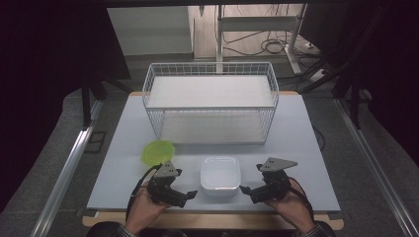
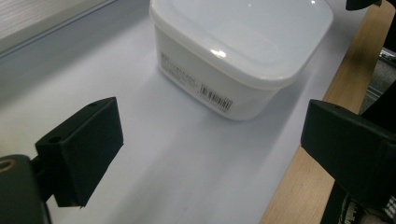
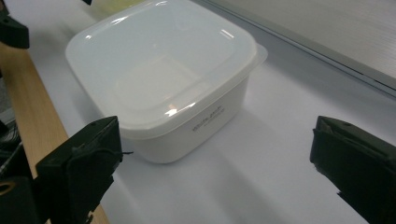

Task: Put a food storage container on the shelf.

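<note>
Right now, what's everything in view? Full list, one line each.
container: 1, white with a lid on, near edge of the table between the two grippers
bowl: 1, lime green, left of the container, in front of the basket
basket: 1, white wire with two levels, middle of the table toward the far side
table: 1, pale top with a wooden edge
cables: several, dark, on the floor beyond the table
left gripper: 1, black, jaws open, left of the container
right gripper: 1, black, jaws open, right of the container
hands: 2, one behind each gripper
</note>
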The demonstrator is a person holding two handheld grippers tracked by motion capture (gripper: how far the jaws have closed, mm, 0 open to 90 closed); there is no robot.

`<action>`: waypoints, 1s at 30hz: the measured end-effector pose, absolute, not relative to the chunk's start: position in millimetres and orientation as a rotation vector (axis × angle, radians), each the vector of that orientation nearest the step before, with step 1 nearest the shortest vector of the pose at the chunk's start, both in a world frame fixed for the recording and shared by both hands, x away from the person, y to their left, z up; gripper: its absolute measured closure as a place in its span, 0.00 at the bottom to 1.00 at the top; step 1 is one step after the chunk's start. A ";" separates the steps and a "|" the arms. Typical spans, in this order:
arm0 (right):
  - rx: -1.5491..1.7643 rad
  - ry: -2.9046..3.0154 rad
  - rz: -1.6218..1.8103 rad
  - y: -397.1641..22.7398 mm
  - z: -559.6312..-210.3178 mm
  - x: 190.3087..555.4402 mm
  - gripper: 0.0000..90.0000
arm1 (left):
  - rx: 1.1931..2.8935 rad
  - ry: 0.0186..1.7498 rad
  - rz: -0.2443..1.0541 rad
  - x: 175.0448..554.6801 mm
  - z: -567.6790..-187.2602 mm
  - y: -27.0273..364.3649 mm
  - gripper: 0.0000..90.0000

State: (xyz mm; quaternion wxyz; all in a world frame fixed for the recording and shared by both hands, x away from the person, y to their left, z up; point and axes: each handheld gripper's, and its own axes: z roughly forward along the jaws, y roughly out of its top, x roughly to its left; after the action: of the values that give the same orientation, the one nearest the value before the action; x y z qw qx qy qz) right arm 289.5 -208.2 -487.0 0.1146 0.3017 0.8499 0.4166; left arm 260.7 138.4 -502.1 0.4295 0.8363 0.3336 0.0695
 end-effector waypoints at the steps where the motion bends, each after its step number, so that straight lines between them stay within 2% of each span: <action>1: 0.884 2.491 1.221 -208.2 -487.0 289.5 0.03 | 2.087 0.832 0.173 260.7 -502.1 138.4 0.06; 4: 0.908 2.500 1.216 -207.2 -485.3 291.3 0.04 | 2.091 0.832 0.153 265.0 -500.1 134.2 0.06; 12: 0.884 2.521 1.216 -199.7 -477.8 296.6 0.18 | 2.066 0.827 0.096 284.2 -495.0 120.2 0.10; 17: 0.903 2.565 1.240 -197.6 -479.0 303.6 0.19 | 2.078 0.842 0.073 294.3 -499.0 116.5 0.11; 25: 0.985 2.648 1.290 -190.4 -487.4 317.3 0.22 | 2.063 0.848 -0.051 312.9 -506.8 108.0 0.11; 30: 1.035 2.706 1.332 -185.5 -491.0 327.2 0.27 | 2.048 0.837 -0.117 316.5 -509.8 105.2 0.15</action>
State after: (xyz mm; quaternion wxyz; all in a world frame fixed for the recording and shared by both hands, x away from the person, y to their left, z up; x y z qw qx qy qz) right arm 327.2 -185.5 -491.0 -0.0235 0.3246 0.8483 0.4177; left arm 316.5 105.2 -509.8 0.4468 0.8270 0.3380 -0.0472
